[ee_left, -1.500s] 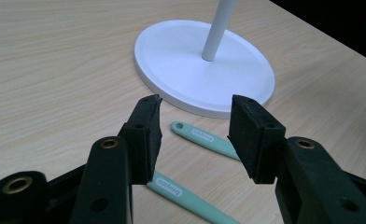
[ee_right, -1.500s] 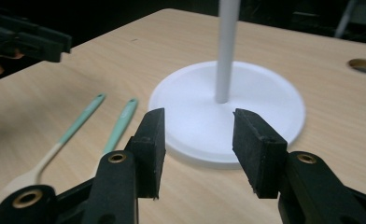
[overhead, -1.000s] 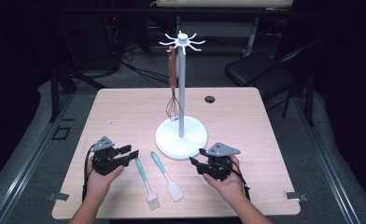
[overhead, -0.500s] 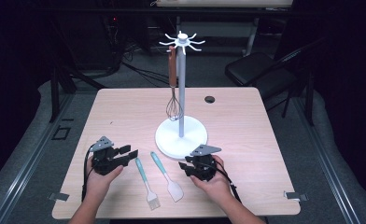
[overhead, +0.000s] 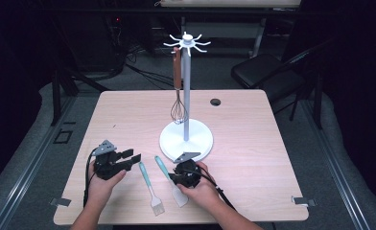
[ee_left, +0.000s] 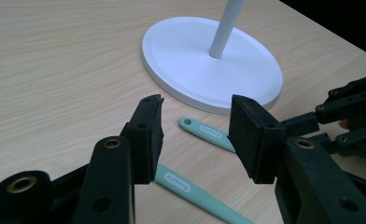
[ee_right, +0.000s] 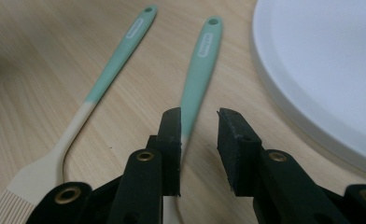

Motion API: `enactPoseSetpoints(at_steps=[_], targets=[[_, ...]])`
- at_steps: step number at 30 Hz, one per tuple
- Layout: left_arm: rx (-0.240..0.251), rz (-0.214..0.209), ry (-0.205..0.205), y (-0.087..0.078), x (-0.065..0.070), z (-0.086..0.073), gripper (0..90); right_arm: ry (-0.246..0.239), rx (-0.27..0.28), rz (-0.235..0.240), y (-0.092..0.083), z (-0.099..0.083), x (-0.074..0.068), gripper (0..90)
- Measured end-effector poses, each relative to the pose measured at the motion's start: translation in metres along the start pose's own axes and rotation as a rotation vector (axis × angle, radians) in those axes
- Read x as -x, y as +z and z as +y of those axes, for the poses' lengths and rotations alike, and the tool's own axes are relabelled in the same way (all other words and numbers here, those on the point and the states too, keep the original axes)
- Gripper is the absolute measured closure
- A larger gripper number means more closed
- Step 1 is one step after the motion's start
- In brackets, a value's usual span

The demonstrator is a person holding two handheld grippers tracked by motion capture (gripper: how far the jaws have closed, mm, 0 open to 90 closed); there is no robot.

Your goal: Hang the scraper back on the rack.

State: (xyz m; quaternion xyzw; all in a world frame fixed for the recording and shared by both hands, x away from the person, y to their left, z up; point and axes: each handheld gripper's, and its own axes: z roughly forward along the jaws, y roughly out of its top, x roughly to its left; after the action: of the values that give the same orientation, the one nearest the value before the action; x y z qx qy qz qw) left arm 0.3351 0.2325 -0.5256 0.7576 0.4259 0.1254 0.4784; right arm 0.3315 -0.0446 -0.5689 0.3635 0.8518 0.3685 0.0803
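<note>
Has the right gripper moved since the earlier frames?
Yes. In the high view the right gripper has shifted left, from beyond the white stand base's right edge to the spatula handle below it, and its jaws have just been closing around that handle.

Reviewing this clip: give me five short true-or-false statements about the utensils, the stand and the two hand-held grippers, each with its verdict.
1. A whisk hangs from the white stand. True.
2. Two green-handled utensils lie on the table. True: a brush and a spatula.
3. The right hand-held gripper is at the brush. False: its jaws, which have just been closing, straddle the spatula's handle, not yet pressing it.
4. The left hand-held gripper holds the brush. False: its jaws stand open, holding nothing.
5. The stand's hooks carry three utensils. False: just the whisk.
</note>
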Motion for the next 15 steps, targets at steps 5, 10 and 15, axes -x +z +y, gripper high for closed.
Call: enactPoseSetpoints(at_steps=[5, 10, 15], targets=[[-0.001, -0.003, -0.003, 0.0, 0.0, 0.0, 54.3, -0.023, -0.016, -0.02, 0.006, -0.001, -0.009, 71.0], [-0.001, -0.002, 0.0, 0.001, 0.001, 0.0, 54.2, -0.047, -0.041, -0.024, 0.011, 0.0, -0.012, 73.6], [-0.001, -0.002, 0.0, 0.0, 0.001, 0.0, 54.2, -0.044, -0.049, -0.045, 0.012, 0.002, -0.015, 78.8]])
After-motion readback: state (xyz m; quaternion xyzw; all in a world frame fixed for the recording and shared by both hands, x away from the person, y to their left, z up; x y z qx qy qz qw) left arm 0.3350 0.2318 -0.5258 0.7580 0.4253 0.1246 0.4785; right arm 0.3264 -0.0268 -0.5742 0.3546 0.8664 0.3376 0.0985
